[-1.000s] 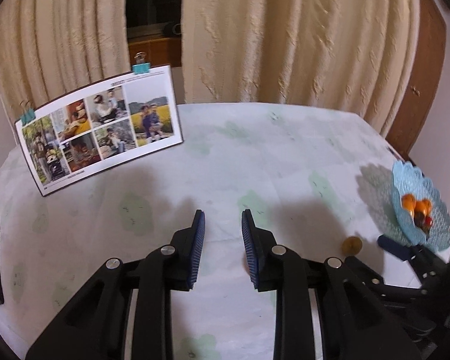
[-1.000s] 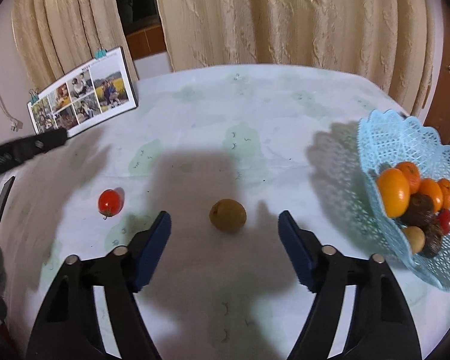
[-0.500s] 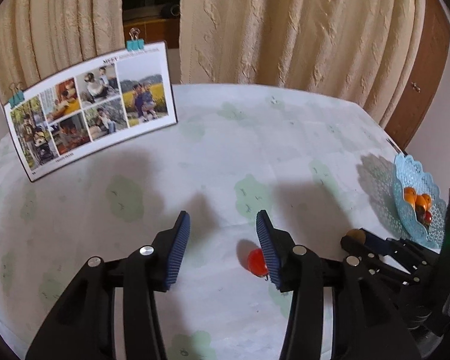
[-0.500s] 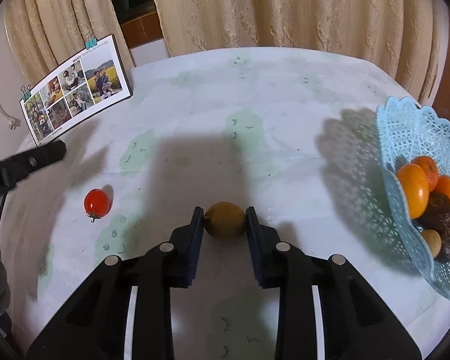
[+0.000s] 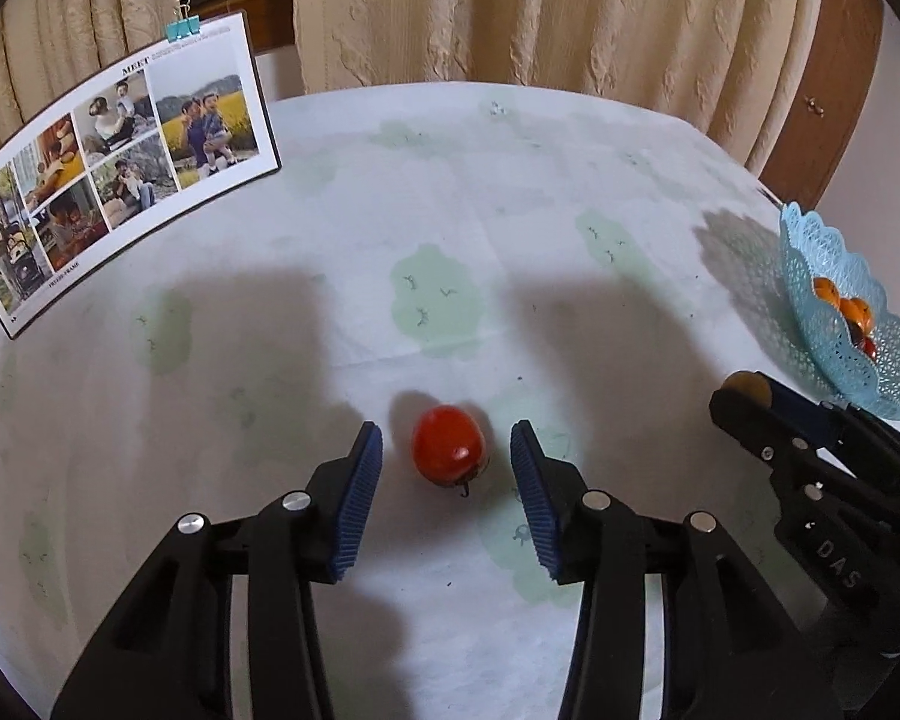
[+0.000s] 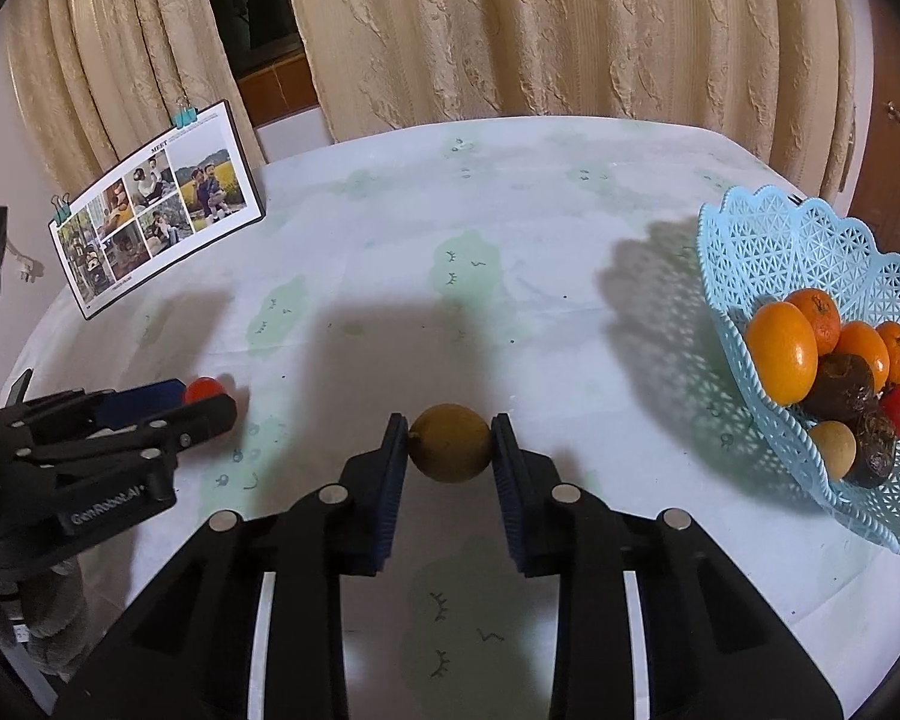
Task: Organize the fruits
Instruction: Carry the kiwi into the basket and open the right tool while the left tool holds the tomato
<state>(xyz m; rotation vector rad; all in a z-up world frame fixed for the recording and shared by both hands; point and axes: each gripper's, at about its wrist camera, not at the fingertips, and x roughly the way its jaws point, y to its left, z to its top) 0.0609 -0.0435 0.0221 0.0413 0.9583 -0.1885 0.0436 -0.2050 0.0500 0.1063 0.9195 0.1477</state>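
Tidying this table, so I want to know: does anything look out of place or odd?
Two fruits lie loose on the table, outside the basket: a tomato between the left gripper's open jaws, and a brown fruit clamped by the right gripper. Nothing looks spilled or damaged.

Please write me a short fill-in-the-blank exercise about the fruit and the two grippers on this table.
1. The right gripper is shut on a round ____ fruit.
2. The tomato lies between the fingers of the ____ gripper, untouched.
3. The oranges sit in a light ____ basket.

Missing words: brown; left; blue
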